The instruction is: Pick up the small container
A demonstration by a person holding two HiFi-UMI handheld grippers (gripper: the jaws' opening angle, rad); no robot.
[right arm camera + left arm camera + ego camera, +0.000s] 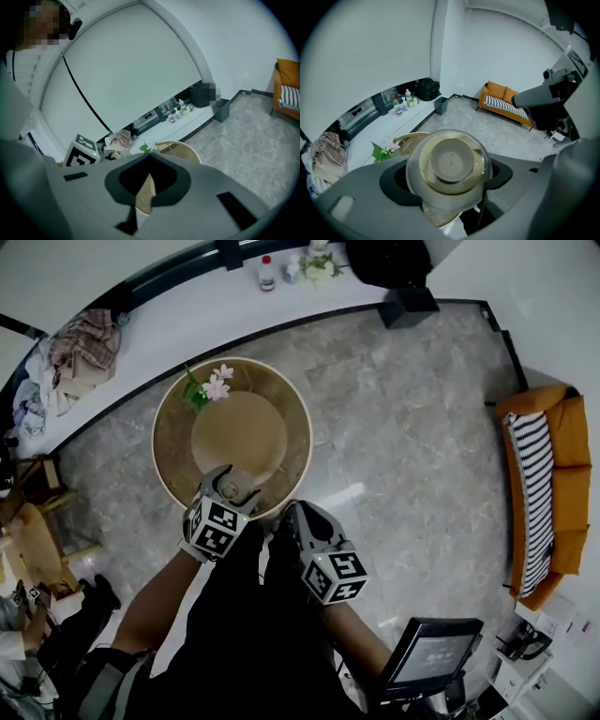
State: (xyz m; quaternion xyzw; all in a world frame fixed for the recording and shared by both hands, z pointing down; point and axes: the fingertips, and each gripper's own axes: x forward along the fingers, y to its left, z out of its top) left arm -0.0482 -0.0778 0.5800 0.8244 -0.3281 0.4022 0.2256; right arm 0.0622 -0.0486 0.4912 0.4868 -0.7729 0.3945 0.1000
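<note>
Clamping the small container between its jaws, round table just beyond, the left gripper could lose that smooth curved wall if tilted, while the right gripper alongside hangs closed, empty.

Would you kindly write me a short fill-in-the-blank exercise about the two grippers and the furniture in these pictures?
1. The left gripper is ___ on the small container.
2. The right gripper has ___ between its jaws.
3. The table under the flowers is ___ in shape.
4. The sofa is ___ in colour.
Missing words: shut; nothing; round; orange.
</note>
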